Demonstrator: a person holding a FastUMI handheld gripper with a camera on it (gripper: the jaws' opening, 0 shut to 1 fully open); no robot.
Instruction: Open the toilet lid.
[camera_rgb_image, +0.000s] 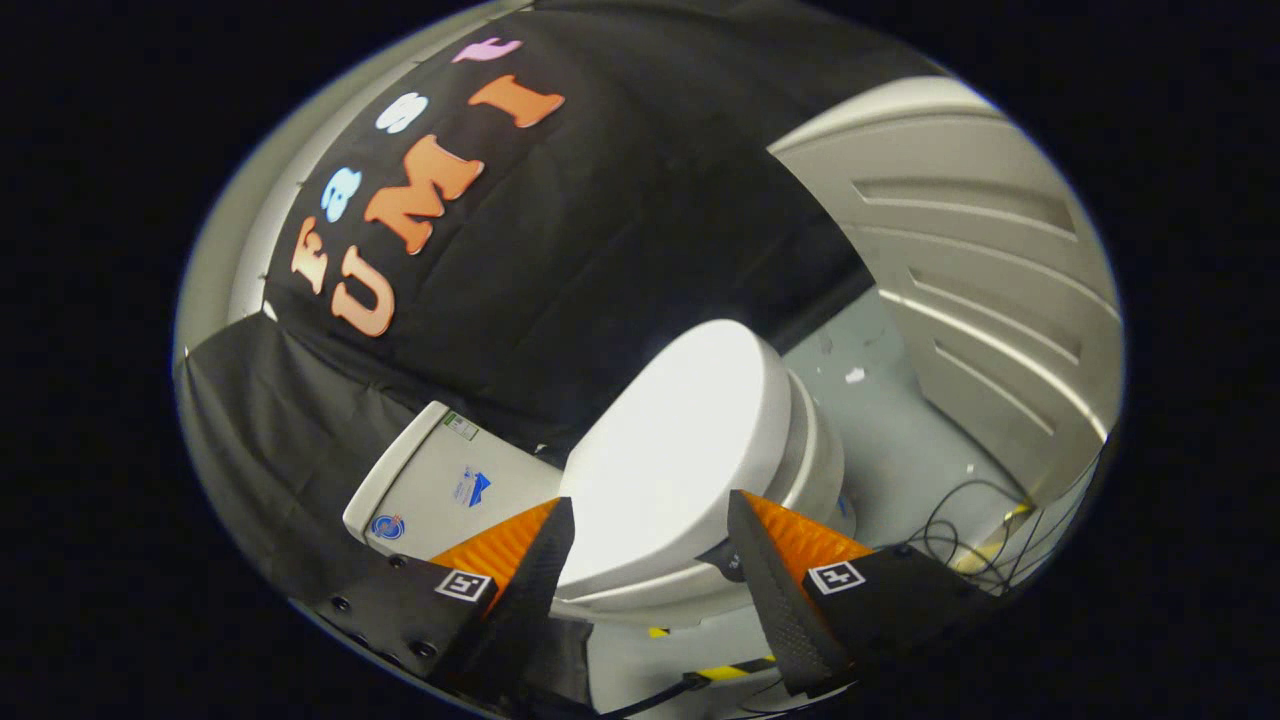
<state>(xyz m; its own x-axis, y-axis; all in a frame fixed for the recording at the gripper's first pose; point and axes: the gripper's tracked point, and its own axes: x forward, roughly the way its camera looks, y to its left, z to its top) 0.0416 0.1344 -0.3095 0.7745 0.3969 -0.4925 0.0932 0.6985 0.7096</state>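
Note:
A white toilet stands ahead of me with its lid (680, 450) down on the bowl (820, 470). Its tank (450, 485) sits behind the lid against the black cloth wall. My gripper (650, 515) is open, held above the near part of the lid. Both fingers are spread wide, with the lid's surface showing in the gap between them and nothing pressed by either one. One finger (535, 575) lies toward the tank side, the other toward the bowl's side.
A pale ribbed wall panel (980, 280) rises beyond the toilet. Grey floor (900, 430) lies beside the bowl, with loose dark cables (960, 520) near the panel's foot. A yellow-and-black striped strip (730, 672) runs on the floor below the fingers.

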